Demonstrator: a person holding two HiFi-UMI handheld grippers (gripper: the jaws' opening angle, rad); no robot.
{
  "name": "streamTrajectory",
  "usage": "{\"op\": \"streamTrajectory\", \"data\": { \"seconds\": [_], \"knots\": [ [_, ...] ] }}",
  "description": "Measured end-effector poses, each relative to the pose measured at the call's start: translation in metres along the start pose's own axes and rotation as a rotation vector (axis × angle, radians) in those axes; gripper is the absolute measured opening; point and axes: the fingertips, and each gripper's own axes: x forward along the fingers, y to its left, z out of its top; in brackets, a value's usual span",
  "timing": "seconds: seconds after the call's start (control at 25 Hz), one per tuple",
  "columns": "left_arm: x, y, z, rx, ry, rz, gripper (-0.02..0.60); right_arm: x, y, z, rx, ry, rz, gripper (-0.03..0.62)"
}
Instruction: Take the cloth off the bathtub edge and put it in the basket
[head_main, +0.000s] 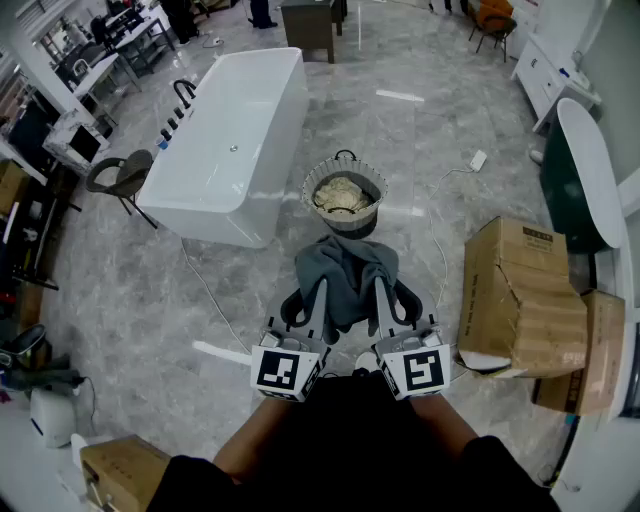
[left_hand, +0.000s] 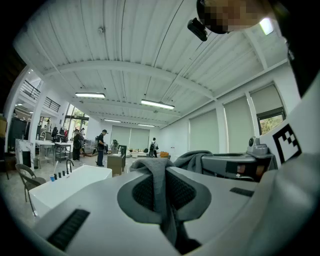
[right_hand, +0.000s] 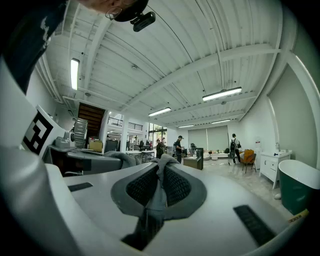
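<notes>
- Bathtub comes first, at the left. It is white and stands on the grey floor, with black taps on one long side.
- The left gripper points level. Its jaws are squeezed tight on a fold of the grey cloth. The left gripper view shows the fold pinched between the dark pads.
- The grey cloth hangs in the air, held up by both grippers, one at each side. It is off the bathtub and not in the basket. It hangs just in front of the basket, on the side close to the person.
- The basket is round and stands on the floor, just to the right of the bathtub's near end. Some pale crumpled stuff lies inside it.
- The right gripper points level too. Its jaws are pressed onto another fold of the cloth, as the right gripper view shows.
- Brown cardboard boxes sit on the floor at the right, well apart from the cloth.
</notes>
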Motion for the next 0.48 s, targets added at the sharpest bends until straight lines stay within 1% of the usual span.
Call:
{"op": "streamTrajectory", "data": {
  "seconds": [0.12, 0.32, 0.48],
  "knots": [
    [0.004, -0.004, -0.003, 0.002, 0.001, 0.009, 0.025, -0.003, -0.005, -0.004, -0.001, 0.005, 0.010, 0.043],
    [0.013, -0.015, 0.001, -0.009, -0.036, 0.011, 0.026, -0.010, -0.018, -0.005, 0.060, -0.034, 0.065, 0.043],
    [0.017, -0.018, 0.002, 0.014, -0.040, 0.035, 0.026, -0.013, -0.028, -0.008, 0.059, -0.030, 0.077, 0.043]
  ]
}}
